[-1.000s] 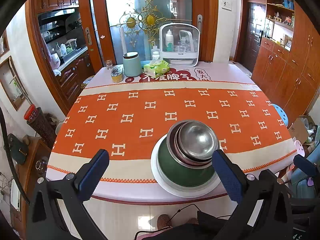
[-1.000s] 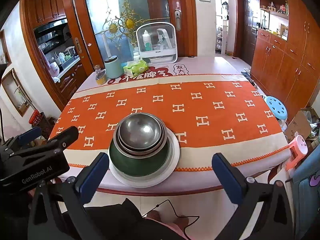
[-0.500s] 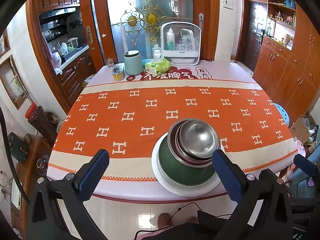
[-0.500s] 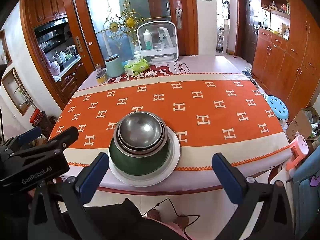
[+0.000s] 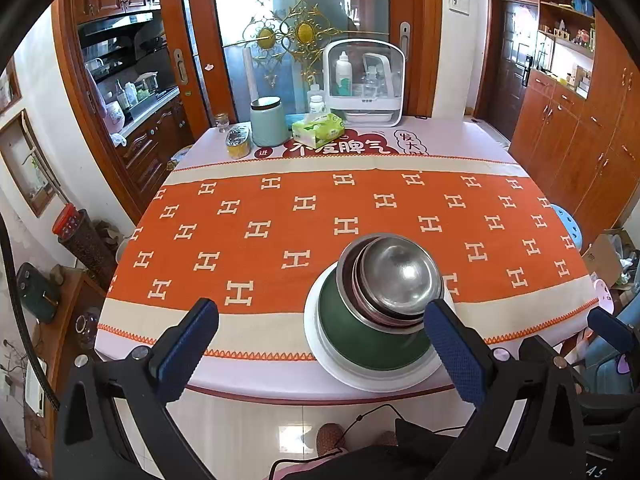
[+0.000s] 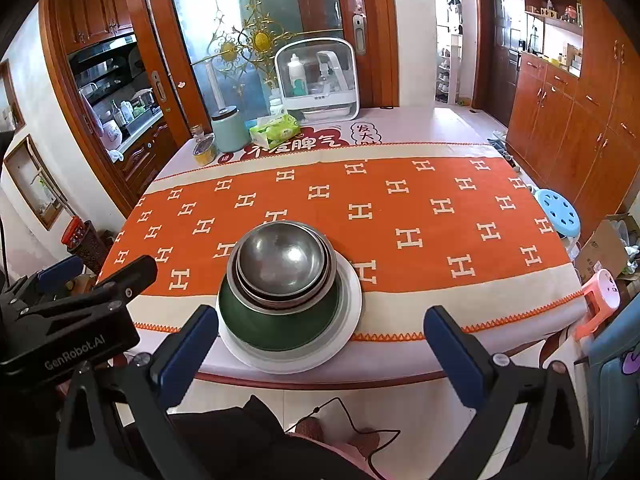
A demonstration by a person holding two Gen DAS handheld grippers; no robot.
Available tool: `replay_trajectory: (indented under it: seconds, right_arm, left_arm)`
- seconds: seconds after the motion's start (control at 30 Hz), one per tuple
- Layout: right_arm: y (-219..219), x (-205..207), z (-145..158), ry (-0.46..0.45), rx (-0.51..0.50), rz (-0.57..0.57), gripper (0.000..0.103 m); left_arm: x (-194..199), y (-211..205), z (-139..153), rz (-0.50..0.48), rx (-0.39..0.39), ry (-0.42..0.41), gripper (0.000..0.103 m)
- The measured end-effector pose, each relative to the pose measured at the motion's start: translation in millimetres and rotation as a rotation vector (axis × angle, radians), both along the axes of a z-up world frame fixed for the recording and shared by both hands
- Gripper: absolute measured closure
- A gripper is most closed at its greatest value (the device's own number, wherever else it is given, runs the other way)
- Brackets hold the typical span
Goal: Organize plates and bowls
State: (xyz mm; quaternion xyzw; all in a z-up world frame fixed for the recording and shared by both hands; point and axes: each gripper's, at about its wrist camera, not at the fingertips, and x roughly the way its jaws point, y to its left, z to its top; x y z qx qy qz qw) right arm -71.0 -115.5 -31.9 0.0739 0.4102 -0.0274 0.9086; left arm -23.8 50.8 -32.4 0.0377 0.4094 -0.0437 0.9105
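Steel bowls [image 6: 282,258] nest in a green bowl [image 6: 280,326] on a white plate [image 6: 352,300]; orange H-patterned cloth [image 6: 400,208].

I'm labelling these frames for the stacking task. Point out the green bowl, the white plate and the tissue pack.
green bowl [image 6: 280,326], right wrist view, on its front outer wall.
white plate [image 6: 354,300], right wrist view, on its bare right rim.
tissue pack [image 5: 318,130], left wrist view, on its top face.

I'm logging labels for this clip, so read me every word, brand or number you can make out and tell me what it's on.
"GenRobot.AI": on the black body of the left gripper, seen from the right wrist view.
"不生脾气": large red characters on the table mat, partly covered by the tissue pack.
"发大财": on the same mat, lowest character cut off by the orange cloth.
"进": small red tag beside the green canister.
Bottle labels inside the white case: too small to read.
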Motion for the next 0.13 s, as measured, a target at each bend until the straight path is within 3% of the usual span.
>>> replay_trajectory:
  seconds: [0.13]
  right_arm:
    - [-0.1, 0.2, 0.0, -0.001, 0.000, -0.002, 0.000]
  left_arm:
    - [0.7, -0.2, 0.3, -0.002, 0.000, -0.001, 0.001]
